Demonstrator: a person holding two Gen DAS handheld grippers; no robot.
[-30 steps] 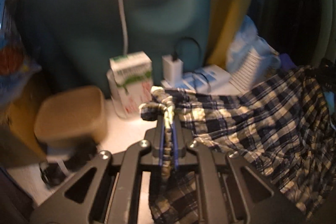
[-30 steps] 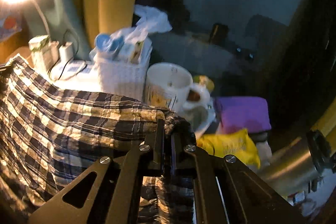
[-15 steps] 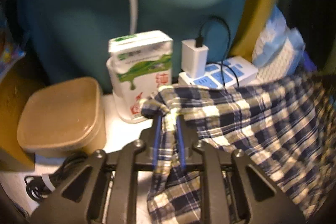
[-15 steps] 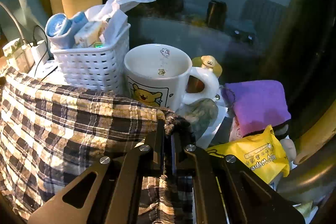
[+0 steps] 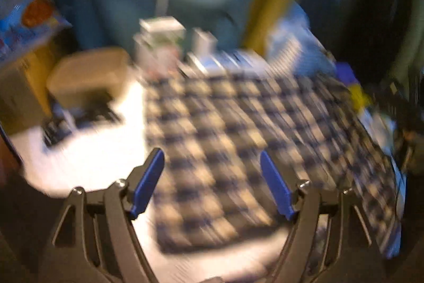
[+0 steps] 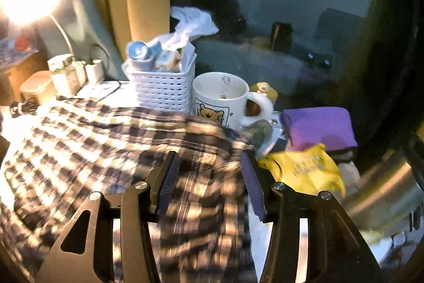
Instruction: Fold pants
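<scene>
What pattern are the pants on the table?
The pants are plaid: dark navy and cream checks. It shows best in the right wrist view.

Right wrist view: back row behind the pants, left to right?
Tan lidded tub → white-and-green carton → white woven plastic basket → white bear-print mug → purple cloth pouch.

No legible words anywhere. Dark printed lettering on the yellow packet (image 6: 304,169), too smeared to read. A cartoon bear picture, no words, on the white mug (image 6: 222,100). Green and red print on the white carton (image 5: 161,44), lost in motion blur. Orange and white markings on the blue bag (image 5: 26,9), likewise unreadable.
</scene>
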